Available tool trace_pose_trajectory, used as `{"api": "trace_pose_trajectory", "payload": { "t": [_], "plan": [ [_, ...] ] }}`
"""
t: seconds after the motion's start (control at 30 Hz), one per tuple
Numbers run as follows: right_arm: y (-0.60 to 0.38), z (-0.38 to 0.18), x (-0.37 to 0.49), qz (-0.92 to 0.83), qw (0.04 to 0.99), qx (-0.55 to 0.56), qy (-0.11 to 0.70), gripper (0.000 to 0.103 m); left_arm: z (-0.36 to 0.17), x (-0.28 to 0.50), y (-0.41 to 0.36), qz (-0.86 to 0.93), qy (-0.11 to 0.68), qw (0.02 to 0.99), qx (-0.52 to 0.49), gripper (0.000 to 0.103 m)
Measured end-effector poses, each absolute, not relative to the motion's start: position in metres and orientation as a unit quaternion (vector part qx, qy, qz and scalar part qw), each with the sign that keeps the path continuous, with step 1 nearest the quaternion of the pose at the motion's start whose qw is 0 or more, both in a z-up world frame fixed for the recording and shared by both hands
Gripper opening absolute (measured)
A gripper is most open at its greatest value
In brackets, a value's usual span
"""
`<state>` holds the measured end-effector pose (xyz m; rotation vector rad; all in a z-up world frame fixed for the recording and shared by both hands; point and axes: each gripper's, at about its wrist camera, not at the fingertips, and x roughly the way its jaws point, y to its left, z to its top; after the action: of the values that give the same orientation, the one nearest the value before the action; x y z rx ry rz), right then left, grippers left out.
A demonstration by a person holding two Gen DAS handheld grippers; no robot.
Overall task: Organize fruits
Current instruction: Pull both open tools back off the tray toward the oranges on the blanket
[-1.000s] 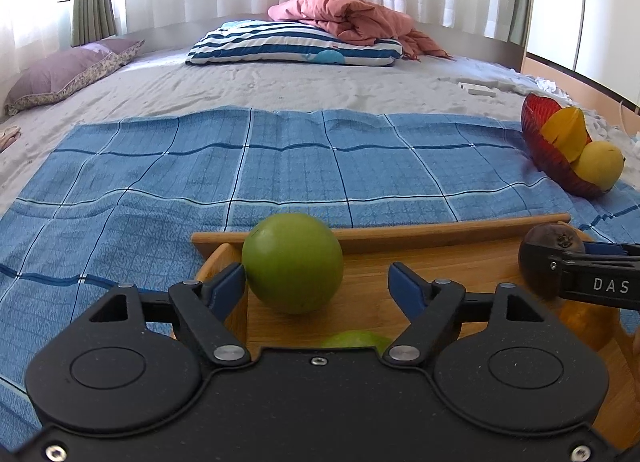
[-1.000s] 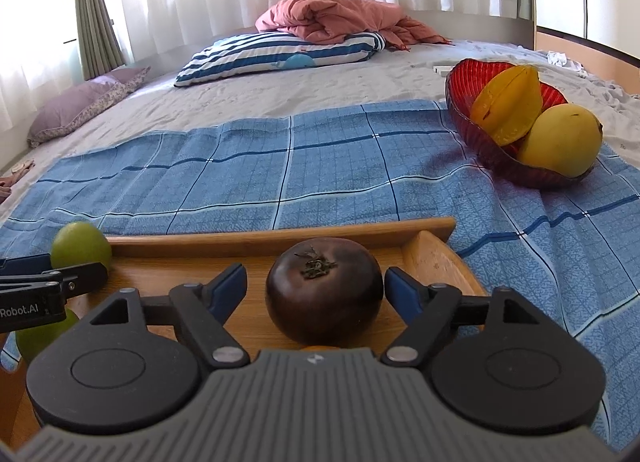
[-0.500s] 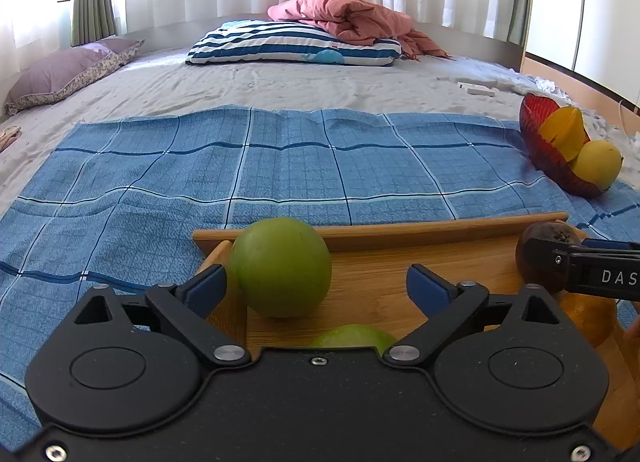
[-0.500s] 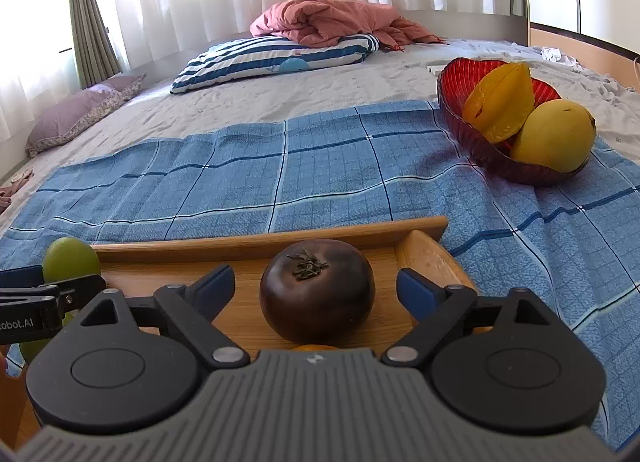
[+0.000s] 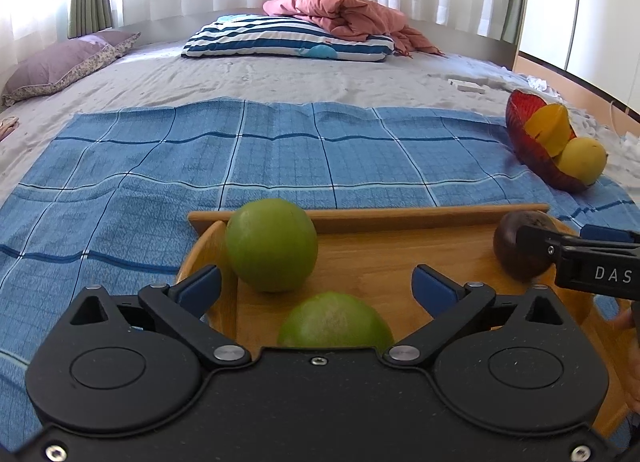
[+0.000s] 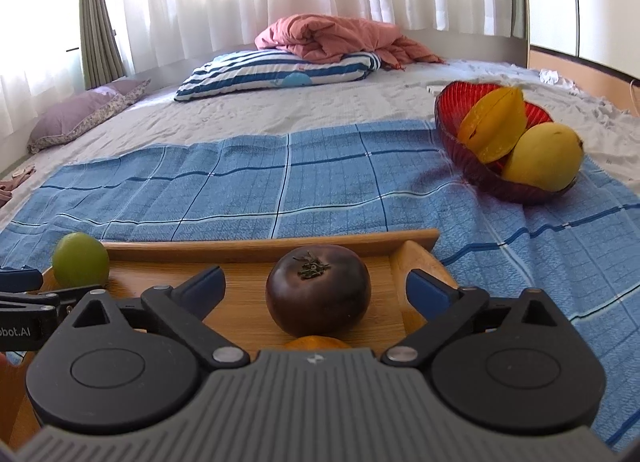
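A wooden tray [image 5: 380, 218] lies on the blue checked cloth. My left gripper [image 5: 316, 286] hovers over its left end with its jaws opening. A green fruit [image 5: 272, 244] rests just ahead, near the left pad and untouched. A second green fruit [image 5: 336, 322] lies close under the gripper body. My right gripper [image 6: 316, 288] is over the tray's right end [image 6: 416, 262], jaws opening too. A dark purple fruit [image 6: 318, 290] sits between its pads with gaps on both sides. An orange fruit [image 6: 316, 342] peeks out below it.
A red glass bowl [image 6: 452, 130] at the right of the cloth holds a starfruit [image 6: 494, 122] and a yellow mango [image 6: 542, 156]. Beyond the cloth [image 5: 280, 158] are the bed sheet, a striped pillow [image 5: 288, 38], a pink blanket and curtains.
Both grippers' jaws have spread wider, away from the green fruit and the dark fruit. More of the second green fruit shows under the left gripper.
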<state>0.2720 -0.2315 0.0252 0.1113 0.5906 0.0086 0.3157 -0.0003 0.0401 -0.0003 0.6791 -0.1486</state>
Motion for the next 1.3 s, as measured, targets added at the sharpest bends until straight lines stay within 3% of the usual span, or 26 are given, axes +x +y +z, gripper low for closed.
{"api": "trace_pose_trajectory", "payload": {
  "t": [0.47,1.3],
  "plan": [
    [-0.232,0.046,0.212,0.002,0.97,0.064,0.235,0.103,0.055,0.246,-0.01,-0.092,0.316,0.944,-0.006,0.103],
    [-0.222,0.025,0.063,0.013,0.98,0.072,0.183,0.103,0.052,0.093,-0.003,-0.1,0.272,0.957,-0.001,0.103]
  ]
}}
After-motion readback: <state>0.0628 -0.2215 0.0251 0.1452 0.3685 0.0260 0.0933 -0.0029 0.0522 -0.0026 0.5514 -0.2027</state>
